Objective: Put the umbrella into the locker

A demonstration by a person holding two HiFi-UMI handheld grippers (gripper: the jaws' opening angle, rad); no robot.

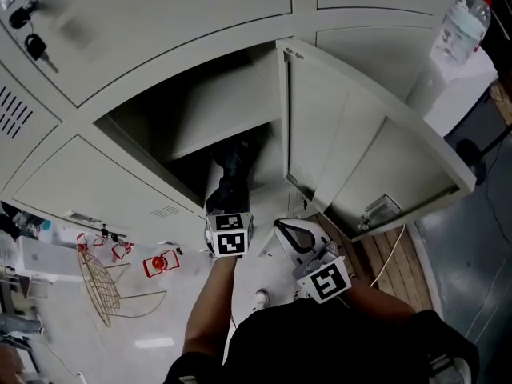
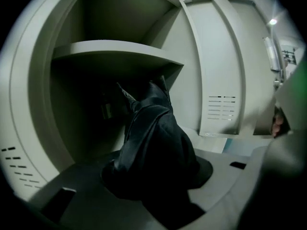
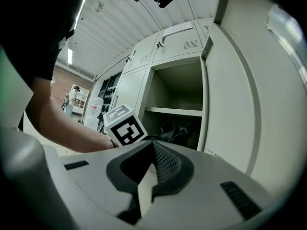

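A black folded umbrella (image 1: pixel 234 170) reaches from my left gripper (image 1: pixel 228 208) into the lower part of the open locker (image 1: pixel 232 110), under its shelf (image 2: pixel 115 51). In the left gripper view the umbrella (image 2: pixel 153 138) fills the space between the jaws of the left gripper (image 2: pixel 153 178), which is shut on it. The umbrella's far end lies in the dark of the compartment. My right gripper (image 1: pixel 291 232) hangs just right of the left one, in front of the open door (image 1: pixel 336 150). Its jaws meet with nothing between them (image 3: pixel 152 145). The right gripper view shows the umbrella (image 3: pixel 177 133) inside the locker.
The locker door stands wide open to the right. Keys (image 1: pixel 32 46) hang in a locker door at upper left. A wire rack (image 1: pixel 100 282) and red pieces (image 1: pixel 160 262) lie on the floor at left. A bottle (image 1: pixel 460 26) stands at upper right, and a cable (image 1: pixel 392 254) runs over the wooden floor.
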